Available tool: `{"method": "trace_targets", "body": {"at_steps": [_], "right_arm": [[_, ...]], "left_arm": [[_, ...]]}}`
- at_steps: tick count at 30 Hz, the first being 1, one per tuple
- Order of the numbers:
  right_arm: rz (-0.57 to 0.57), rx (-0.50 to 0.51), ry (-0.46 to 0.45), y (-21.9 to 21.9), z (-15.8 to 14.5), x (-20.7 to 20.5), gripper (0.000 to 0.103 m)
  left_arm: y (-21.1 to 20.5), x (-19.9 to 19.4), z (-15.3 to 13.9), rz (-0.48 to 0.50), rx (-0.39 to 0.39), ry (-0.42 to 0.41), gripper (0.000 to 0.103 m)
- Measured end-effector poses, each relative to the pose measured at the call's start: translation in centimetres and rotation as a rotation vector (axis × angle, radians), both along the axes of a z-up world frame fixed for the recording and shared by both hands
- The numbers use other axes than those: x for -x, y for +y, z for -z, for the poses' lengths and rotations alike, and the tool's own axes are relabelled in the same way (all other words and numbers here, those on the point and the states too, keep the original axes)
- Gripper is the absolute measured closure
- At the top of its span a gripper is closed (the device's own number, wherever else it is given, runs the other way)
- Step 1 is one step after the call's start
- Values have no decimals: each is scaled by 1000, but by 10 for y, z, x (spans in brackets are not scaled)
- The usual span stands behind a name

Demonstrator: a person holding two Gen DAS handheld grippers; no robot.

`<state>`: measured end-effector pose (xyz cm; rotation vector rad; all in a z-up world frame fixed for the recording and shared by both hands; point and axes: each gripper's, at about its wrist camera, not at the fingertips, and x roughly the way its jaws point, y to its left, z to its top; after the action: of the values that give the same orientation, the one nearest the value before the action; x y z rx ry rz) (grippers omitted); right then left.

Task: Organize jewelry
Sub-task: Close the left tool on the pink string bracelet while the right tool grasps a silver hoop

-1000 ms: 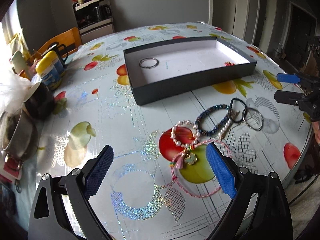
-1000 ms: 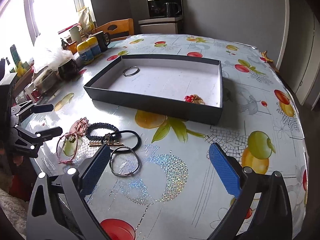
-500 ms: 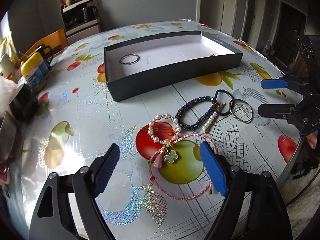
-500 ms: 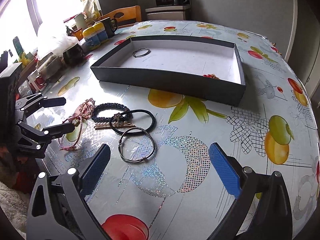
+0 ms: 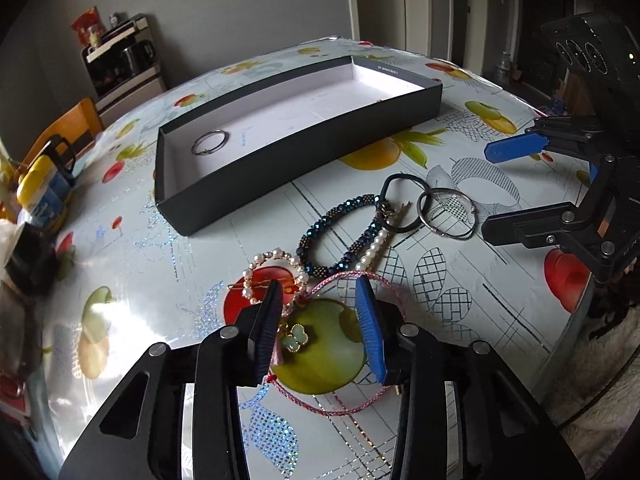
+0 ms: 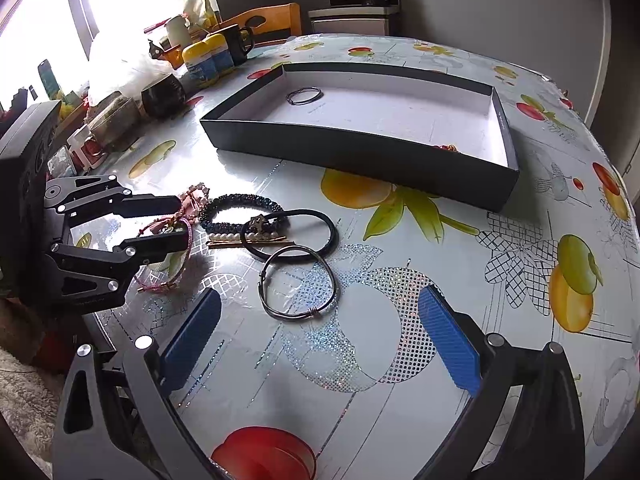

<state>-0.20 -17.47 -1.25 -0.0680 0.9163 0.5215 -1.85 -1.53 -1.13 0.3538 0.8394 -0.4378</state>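
Observation:
On the fruit-print table lies a pink cord bracelet [image 5: 340, 408] with a butterfly charm [image 5: 298, 336]. My left gripper [image 5: 319, 284] is down over it and its jaws are closing. The charm and cord lie between the pads, which still show a gap. Beyond are a pearl bracelet [image 5: 272, 258], a blue beaded bracelet [image 5: 332, 216], a black hair tie [image 5: 400, 178] and a silver bangle [image 6: 298, 284]. My right gripper [image 6: 320, 296] stands wide open just short of the bangle, with nothing held. The dark box [image 5: 300, 152] holds a silver ring [image 5: 209, 142] and a red-gold piece [image 6: 448, 147].
Mugs [image 6: 240, 42], yellow-lidded tubs [image 6: 204, 60] and a plastic bag [image 6: 120, 64] crowd the table's window side, with a wooden chair [image 6: 272, 20] behind. The table edge [image 5: 580, 308] runs close under the right gripper.
The left jaws have narrowed from wide apart to close around the butterfly charm, and the gripper has moved forward and down over the pink bracelet. The right gripper edged nearer the bangle.

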Motion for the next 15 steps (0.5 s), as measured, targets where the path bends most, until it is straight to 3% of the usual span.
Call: {"method": "trace_targets", "body": {"at_steps": [6,11,15], "right_arm": [[-10,1,2,1,0,0,6],[-6,-13,12,0,1,-2,6],[-9,-7,15,3,3,-2,13]], "left_arm": [[-5,-4,-1,25,25,13,71],[-4,-9,-1,23,53,34,85],[-5,-9,0,29,62,38,93]]}}
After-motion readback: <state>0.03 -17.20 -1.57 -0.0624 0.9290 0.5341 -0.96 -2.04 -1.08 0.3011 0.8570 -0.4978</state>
